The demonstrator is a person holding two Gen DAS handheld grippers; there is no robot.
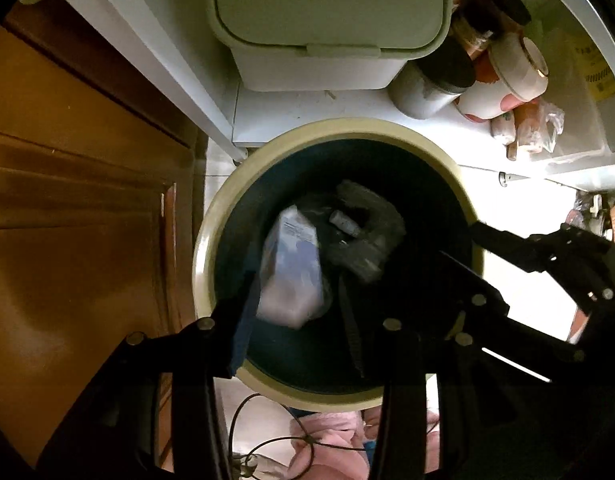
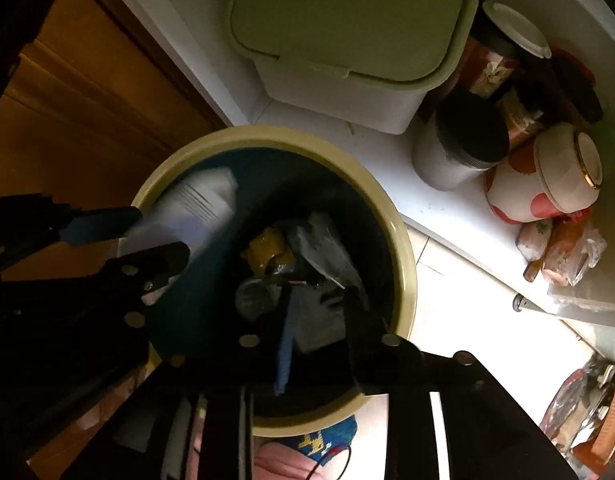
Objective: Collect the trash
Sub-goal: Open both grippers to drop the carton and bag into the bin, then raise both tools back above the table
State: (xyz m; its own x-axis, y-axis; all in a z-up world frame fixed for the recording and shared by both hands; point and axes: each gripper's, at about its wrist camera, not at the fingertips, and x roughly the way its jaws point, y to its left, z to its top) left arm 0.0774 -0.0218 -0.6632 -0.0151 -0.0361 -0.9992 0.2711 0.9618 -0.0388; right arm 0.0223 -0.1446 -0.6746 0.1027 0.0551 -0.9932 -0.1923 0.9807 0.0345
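A round trash bin (image 1: 211, 240) with a cream rim and a dark liner stands on the floor; it also shows in the right wrist view (image 2: 403, 248). A blurred white packet (image 1: 293, 268) hangs between the open fingers of my left gripper (image 1: 297, 312), over the bin's mouth; from the right wrist view the packet (image 2: 195, 208) sits beside the left gripper's fingers (image 2: 103, 226). Grey crumpled trash (image 1: 367, 228) and a yellow wrapper (image 2: 267, 250) lie inside. My right gripper (image 2: 319, 328) is open and empty above the bin, and also shows in the left wrist view (image 1: 463, 248).
A white lidded box (image 1: 327, 20) stands on a low white shelf behind the bin. Jars and a spotted cup (image 1: 503, 88) crowd the shelf's right side. A brown wooden cabinet door (image 1: 75, 216) is at the left. Pale floor tiles (image 2: 467, 320) lie to the right.
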